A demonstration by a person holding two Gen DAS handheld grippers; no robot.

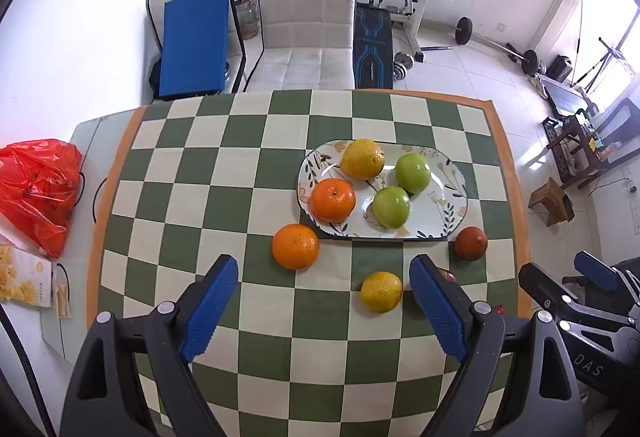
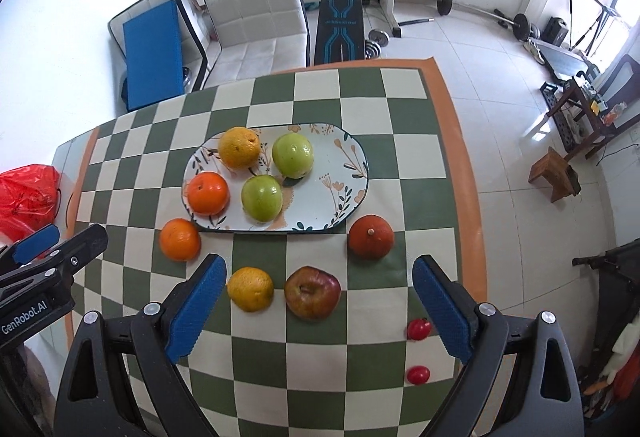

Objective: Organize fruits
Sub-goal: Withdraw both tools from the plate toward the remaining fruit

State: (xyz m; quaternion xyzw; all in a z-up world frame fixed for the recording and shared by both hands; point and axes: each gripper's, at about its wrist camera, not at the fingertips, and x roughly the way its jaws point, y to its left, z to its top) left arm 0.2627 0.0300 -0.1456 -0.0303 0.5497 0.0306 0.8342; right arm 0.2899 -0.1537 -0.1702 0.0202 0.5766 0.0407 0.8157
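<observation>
on the green-and-cream chequered tablecloth with an orange border [image 2: 360,105], an oval white ceramic plate with painted leaf and flower sprigs [image 2: 340,177] is set toward the far half. four fruits are held on it: a yellow-orange citrus fruit [image 2: 239,147] at the far left, a bright orange tangerine [image 2: 208,193] near the left rim, and two green apples, one farther back [image 2: 293,155] and one nearer [image 2: 262,197], the pair just beside each other.

off the plate, on the cloth, five larger fruits are noted: a second orange tangerine [image 2: 180,239] just beside the plate's near-left rim, a small yellow citrus [image 2: 251,289], a red-and-yellow mottled apple [image 2: 313,291] beside it, and a dark reddish-orange tangerine with a stub of stem [image 2: 371,236] near the plate's right end. two small red cherry tomatoes [image 2: 419,329] [image 2: 418,375] are seen near the right edge of the cloth.

left gripper [image 1: 324,273]: blue-padded jaws are held wide apart above the cloth, nothing between the pads. right gripper [image 2: 318,273]: jaws likewise spread wide and empty, with the yellow citrus and mottled apple seen on the cloth below the gap. both are pointed steeply downward, clear of the table.

at the table's left edge, a crumpled red plastic bag [image 1: 38,189] and a snack box with a yellow print [image 1: 24,281] are recorded.
</observation>
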